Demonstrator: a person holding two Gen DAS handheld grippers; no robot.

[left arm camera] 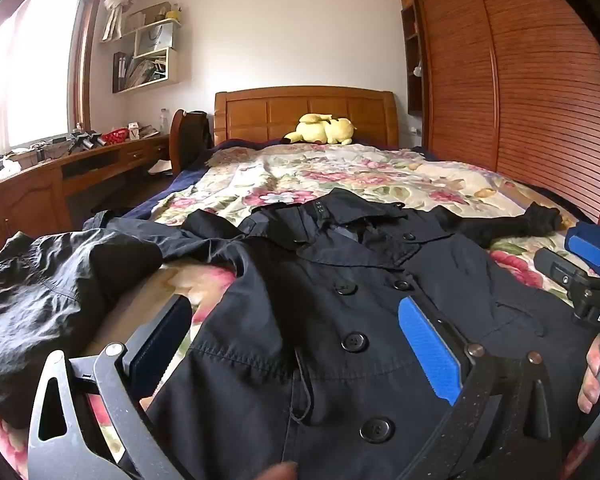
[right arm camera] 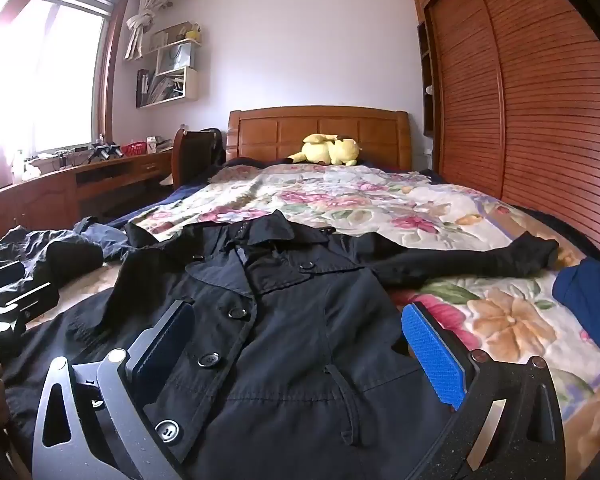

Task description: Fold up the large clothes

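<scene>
Bed: coat beneath open tongs.

The coat's hem runs off the bottom edge in both views. Its left sleeve is bunched, cuff hidden. A blue cloth is cut off at the right. Desk clutter is too small to tell.

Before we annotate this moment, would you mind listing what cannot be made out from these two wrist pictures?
- Coat hem: cut off by the bottom edge in both views, behind the gripper frames.
- Coat's left sleeve: bunched up in the left wrist view, so its cuff is hidden.
- Shelf contents: too small in both views.
- Desk items under the window: washed out by glare.
- Blue cloth: cut off by the right edge in the right wrist view.
</scene>
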